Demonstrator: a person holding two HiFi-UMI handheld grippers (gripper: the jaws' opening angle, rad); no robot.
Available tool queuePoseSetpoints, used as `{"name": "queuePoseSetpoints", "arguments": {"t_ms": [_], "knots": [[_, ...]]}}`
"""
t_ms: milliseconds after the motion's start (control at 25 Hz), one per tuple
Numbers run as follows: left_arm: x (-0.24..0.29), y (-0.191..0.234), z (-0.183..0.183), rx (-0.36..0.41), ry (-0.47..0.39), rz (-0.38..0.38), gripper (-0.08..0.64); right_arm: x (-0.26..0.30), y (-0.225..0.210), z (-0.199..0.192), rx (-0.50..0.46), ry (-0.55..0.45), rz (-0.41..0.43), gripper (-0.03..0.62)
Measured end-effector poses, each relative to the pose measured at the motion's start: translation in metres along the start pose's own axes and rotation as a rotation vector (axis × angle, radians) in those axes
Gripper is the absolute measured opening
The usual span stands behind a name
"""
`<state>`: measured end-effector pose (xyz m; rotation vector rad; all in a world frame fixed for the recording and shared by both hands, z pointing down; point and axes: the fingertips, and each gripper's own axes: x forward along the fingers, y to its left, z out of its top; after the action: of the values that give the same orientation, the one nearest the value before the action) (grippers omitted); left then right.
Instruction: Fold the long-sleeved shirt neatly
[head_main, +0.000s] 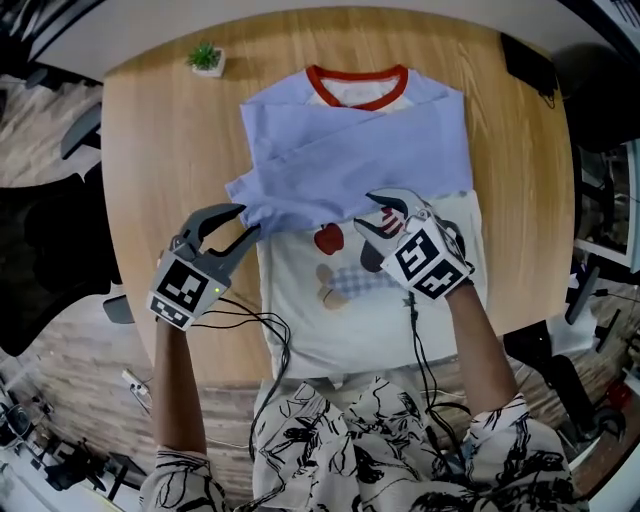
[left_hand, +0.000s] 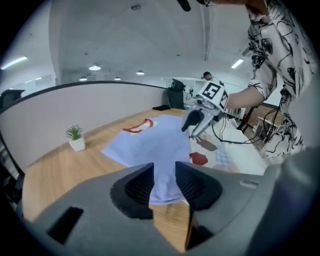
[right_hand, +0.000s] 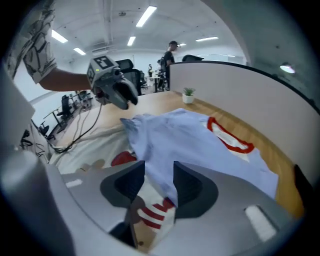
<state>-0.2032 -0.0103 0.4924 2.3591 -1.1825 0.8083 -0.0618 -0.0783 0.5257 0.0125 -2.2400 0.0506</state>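
Shirt (head_main: 385, 300) lay flat on the round wooden table (head_main: 160, 150), red collar at the far side, blue sleeves (head_main: 330, 165) folded across the chest; left gripper (head_main: 243, 222) and right gripper (head_main: 372, 212) both had jaws spread, with sleeve cloth showing in each gap, unpinched.

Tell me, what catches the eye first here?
A white long-sleeved shirt with a red collar lies on the round wooden table, its light blue sleeves folded across the chest. The grey left gripper and right gripper hang open at the sleeves' lower edge. A small potted plant stands near the table's far edge.
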Motion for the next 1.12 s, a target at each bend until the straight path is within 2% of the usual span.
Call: {"name": "queuePoseSetpoints", "arguments": {"t_ms": [120, 200, 280, 360, 440, 520, 600, 720, 800, 960, 1120], "knots": [[0.024, -0.025, -0.024, 0.057, 0.147, -0.045, 0.144, -0.006, -0.039, -0.020, 0.075, 0.011, -0.116, 0.198], [0.036, -0.035, -0.049, 0.090, 0.238, -0.039, 0.113, -0.006, -0.056, -0.037, 0.135, 0.021, -0.147, 0.199], [0.040, -0.037, -0.062, 0.071, 0.270, -0.033, 0.097, -0.004, -0.068, -0.054, 0.199, 0.029, -0.144, 0.204], [0.038, -0.038, -0.061, 0.041, 0.260, -0.035, 0.103, -0.005, -0.072, -0.061, 0.246, 0.009, -0.123, 0.199], [0.028, -0.042, -0.049, 0.000, 0.217, -0.036, 0.175, -0.017, -0.071, -0.056, 0.278, -0.050, -0.096, 0.224], [0.007, -0.050, -0.032, -0.103, 0.115, -0.006, 0.194, -0.041, -0.065, -0.048, 0.300, -0.124, -0.077, 0.238], [-0.022, -0.057, -0.020, -0.201, 0.018, 0.087, 0.204, -0.072, -0.058, -0.044, 0.308, -0.193, -0.080, 0.259], [-0.072, -0.069, -0.005, -0.267, -0.086, 0.282, 0.210, -0.122, -0.049, -0.043, 0.279, -0.288, -0.128, 0.268], [-0.100, -0.082, 0.005, -0.310, -0.152, 0.362, 0.215, -0.156, -0.042, -0.050, 0.265, -0.336, -0.175, 0.281], [-0.137, -0.117, 0.016, -0.338, -0.230, 0.448, 0.235, -0.212, -0.025, -0.069, 0.282, -0.420, -0.277, 0.297], [-0.152, -0.146, 0.023, -0.318, -0.286, 0.459, 0.247, -0.249, -0.004, -0.091, 0.323, -0.474, -0.358, 0.304]]}}
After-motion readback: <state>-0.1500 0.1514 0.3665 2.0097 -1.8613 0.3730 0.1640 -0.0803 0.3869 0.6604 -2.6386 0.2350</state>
